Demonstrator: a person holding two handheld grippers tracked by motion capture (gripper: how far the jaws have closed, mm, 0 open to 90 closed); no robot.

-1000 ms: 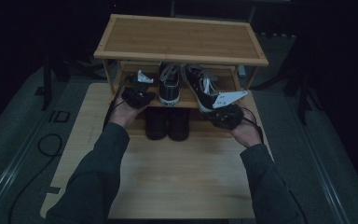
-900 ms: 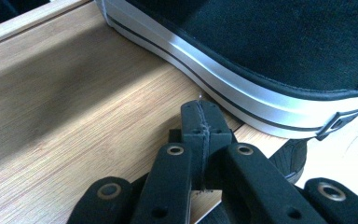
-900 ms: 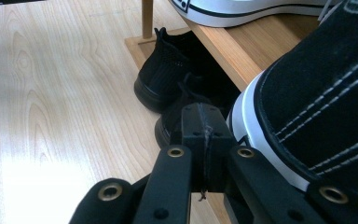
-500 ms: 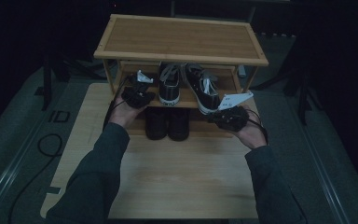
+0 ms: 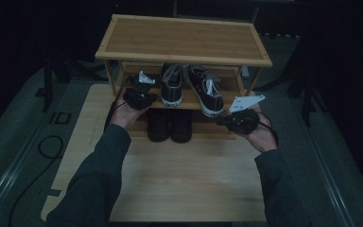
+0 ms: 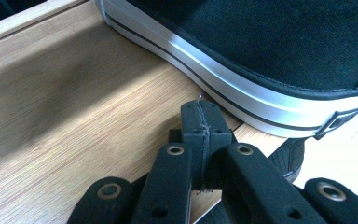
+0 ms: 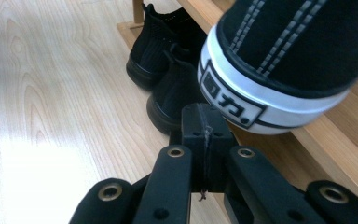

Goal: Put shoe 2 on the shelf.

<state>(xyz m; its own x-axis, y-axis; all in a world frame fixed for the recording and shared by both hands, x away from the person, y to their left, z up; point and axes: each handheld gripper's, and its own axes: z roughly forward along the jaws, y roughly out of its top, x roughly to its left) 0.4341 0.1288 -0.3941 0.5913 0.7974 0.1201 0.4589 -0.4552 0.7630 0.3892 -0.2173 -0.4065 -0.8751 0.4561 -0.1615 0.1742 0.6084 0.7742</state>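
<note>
Two grippers, both with jaws pressed together and nothing between them. My right gripper [image 7: 200, 122] sits just under and in front of the heel of the right sneaker [image 7: 289, 60], whose heel overhangs the front edge of the middle shelf [image 7: 335, 154]. My left gripper [image 6: 200, 122] rests low on that same shelf, tip just beside the white sole of the left sneaker [image 6: 261, 56].

Step in hand, as I judge it: nudge the crooked right sneaker back onto the shelf, square with its mate. Best done with a flat push on the heel, closed tip centred on the rubber, left gripper steadying the neighbour.

Room: the open table [image 5: 184, 175] lies behind my hands. Just below the right tip, the black boots [image 7: 168, 70] crowd the lower shelf. Farther up, the rack top [image 5: 184, 40] caps the shelf, so lift little.
</note>
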